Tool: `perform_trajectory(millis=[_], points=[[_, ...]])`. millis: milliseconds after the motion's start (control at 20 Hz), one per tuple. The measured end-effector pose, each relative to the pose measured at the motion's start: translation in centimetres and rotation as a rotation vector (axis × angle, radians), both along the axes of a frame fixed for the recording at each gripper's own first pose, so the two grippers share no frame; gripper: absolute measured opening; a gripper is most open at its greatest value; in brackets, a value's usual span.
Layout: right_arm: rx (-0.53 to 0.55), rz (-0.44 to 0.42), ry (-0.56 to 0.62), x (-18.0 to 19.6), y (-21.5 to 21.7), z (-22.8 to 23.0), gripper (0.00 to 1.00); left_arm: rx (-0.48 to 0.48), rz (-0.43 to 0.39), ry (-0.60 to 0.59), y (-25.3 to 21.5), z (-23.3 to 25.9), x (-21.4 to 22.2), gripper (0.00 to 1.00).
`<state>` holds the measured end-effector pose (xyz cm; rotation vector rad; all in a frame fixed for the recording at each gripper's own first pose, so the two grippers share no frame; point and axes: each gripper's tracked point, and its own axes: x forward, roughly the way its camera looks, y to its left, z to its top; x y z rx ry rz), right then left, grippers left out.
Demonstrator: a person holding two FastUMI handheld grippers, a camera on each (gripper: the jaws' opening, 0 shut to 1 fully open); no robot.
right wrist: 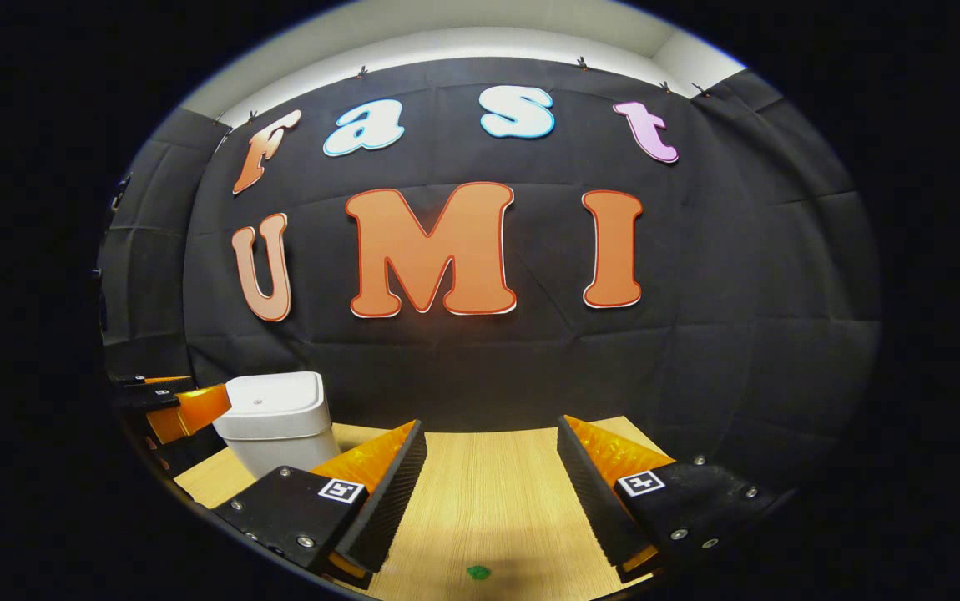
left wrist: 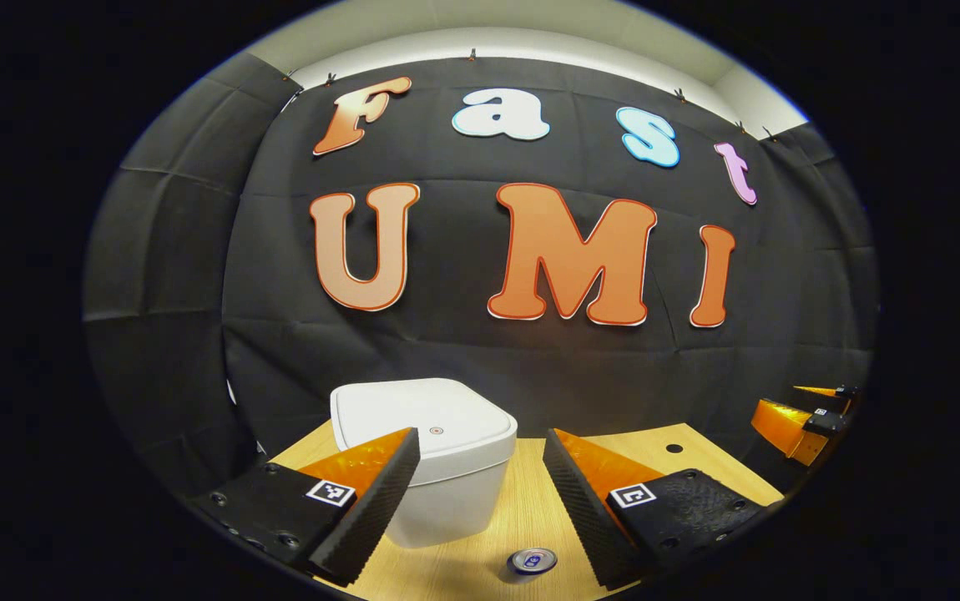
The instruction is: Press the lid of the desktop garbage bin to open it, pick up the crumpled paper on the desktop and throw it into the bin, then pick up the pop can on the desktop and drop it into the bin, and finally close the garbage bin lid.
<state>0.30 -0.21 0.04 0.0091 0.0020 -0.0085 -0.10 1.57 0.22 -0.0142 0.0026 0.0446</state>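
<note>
While the left gripper point(left wrist: 480, 484) hangs spread and empty in the left gripper view, the rounded, smooth white bin point(left wrist: 430, 455), lid down, stands at 11 o'clock from the metal pop can point(left wrist: 532, 560) on the wood-grain desktop point(left wrist: 522, 509). In the right gripper view the right gripper point(right wrist: 488, 484) gapes with nothing held, the bin point(right wrist: 275, 421) at its 10 o'clock, a small green speck point(right wrist: 477, 572) at 6 o'clock.

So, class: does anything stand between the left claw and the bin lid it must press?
Nothing visible does. The left claw is open above the table, and the white bin sits just ahead, its closed lid bare. The pop can stands nearer, off to one side.
</note>
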Motion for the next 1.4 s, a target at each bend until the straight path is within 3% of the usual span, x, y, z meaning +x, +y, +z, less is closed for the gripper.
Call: perform_trajectory(millis=[100, 150, 300, 450, 650, 950, 1150, 1400], points=[[-0.001, 0.001, 0.001, 0.0, 0.0, 0.0, 0.94, -0.001, 0.009, -0.006, 0.4, 0.3, -0.2, 0.93], [0.000, 0.002, 0.002, 0.0, 0.0, 0.0, 0.94, 0.004, 0.015, -0.011, 0.5, 0.5, -0.1, 0.83], [0.000, 0.006, 0.006, 0.0, 0.0, -0.1, 0.94, 0.001, 0.013, -0.017, 0.8, 0.6, -0.1, 0.67], [-0.002, 0.011, 0.009, 0.1, 0.1, -0.1, 0.94, -0.005, 0.010, -0.008, 1.1, 0.7, 0.0, 0.20], [-0.004, 0.015, 0.013, 0.1, 0.1, -0.2, 0.94, -0.004, 0.007, 0.025, 2.3, 1.0, 0.8, 0.00], [-0.003, 0.024, 0.026, 0.9, 0.2, -0.3, 0.94, -0.014, -0.089, 0.190, 3.3, 3.2, 3.3, 0.00], [0.004, 0.044, 0.045, 1.3, 0.6, -0.9, 0.94, 0.133, -0.113, 0.242, 4.4, 6.5, 6.1, 0.00], [0.017, 0.053, 0.078, 2.1, 0.8, -1.7, 0.94, 0.109, -0.193, 0.359, 4.1, 5.6, 9.3, 0.00]])
